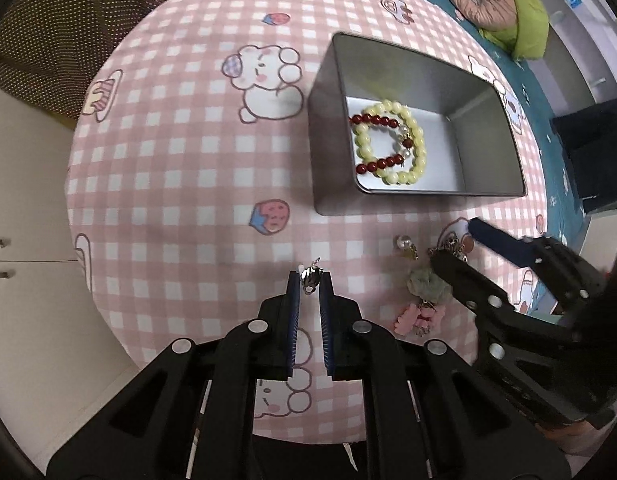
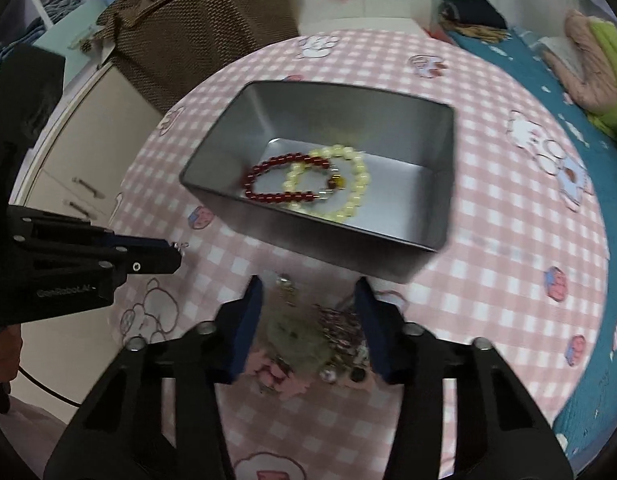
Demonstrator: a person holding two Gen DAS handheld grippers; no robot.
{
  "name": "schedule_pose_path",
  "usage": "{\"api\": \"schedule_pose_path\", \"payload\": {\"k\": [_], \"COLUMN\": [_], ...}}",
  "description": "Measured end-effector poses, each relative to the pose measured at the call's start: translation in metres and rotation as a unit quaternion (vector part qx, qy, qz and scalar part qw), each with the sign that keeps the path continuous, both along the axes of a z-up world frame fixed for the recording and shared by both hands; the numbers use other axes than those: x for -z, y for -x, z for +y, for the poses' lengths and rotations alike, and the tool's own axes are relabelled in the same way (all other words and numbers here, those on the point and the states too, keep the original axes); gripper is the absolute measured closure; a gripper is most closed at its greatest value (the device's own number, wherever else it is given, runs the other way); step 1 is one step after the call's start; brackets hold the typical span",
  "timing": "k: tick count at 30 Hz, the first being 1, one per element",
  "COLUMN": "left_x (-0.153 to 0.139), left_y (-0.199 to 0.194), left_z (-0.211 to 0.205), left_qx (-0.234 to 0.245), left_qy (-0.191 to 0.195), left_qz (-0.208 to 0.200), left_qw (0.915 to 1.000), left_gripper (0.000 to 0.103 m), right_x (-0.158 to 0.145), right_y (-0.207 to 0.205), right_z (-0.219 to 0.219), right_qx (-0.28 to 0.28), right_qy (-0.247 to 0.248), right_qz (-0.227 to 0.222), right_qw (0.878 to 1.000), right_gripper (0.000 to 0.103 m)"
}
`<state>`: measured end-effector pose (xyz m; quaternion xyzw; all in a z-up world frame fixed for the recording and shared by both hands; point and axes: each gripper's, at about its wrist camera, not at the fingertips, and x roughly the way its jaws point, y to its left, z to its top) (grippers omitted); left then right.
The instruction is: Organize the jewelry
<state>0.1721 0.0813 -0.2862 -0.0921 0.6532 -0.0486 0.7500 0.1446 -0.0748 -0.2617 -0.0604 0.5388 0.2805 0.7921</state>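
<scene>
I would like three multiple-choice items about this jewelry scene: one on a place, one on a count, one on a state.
1. Where do the beaded bracelets lie?
A. inside the metal tin
B. on the tablecloth
C. in the right gripper

2. How many bracelets are in the tin?
A. one
B. two
C. four

3. What is the left gripper doing?
A. standing wide open
B. pinching a small silver earring
C. holding the tin

Key: 1 A, the pale yellow bracelet and the dark red bracelet rest on the floor of the metal tin. 2 B, only those two show. 3 B, the left gripper has the small silver earring between its pads.
</scene>
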Motion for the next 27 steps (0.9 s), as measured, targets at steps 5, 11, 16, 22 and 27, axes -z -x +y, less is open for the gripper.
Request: {"api": "schedule_pose_path", "payload": {"k": [5, 11, 16, 22, 27], "left_x": [-0.003, -0.010, -0.020, -0.038, -0.050], "left_y": [-0.001, 0.004, 0.008, 0.011, 0.011], "left_z": [0.011, 0.022, 0.025, 0.024, 0.022], "left_qx": [-0.011, -0.017, -0.015, -0.006, -0.008], "left_qy": [0.002, 0.004, 0.006, 0.007, 0.015], "left_qz": [-0.006, -0.016, -0.028, -0.050, -0.062], "left_qw": [0.9999, 0.9997, 0.9995, 0.9987, 0.9980], "left_gripper": [0.093, 0.093, 0.093, 0.093, 0.093], "right_x": [0.011, 0.023, 0.010, -0.001, -0.007], "right_y": [0.000, 0.006, 0.006, 0.006, 0.010], "right_z": [0.021, 0.033, 0.032, 0.029, 0.025], "right_qx": [-0.040, -0.065, -0.066, -0.063, -0.050], "right_qy": [0.017, 0.047, 0.037, 0.040, 0.032], "right_qz": [-0.004, -0.003, -0.018, -0.032, -0.035], "right_qw": [0.999, 0.997, 0.997, 0.997, 0.998], "right_gripper": [0.077, 0.097, 0.099, 0.099, 0.099]}}
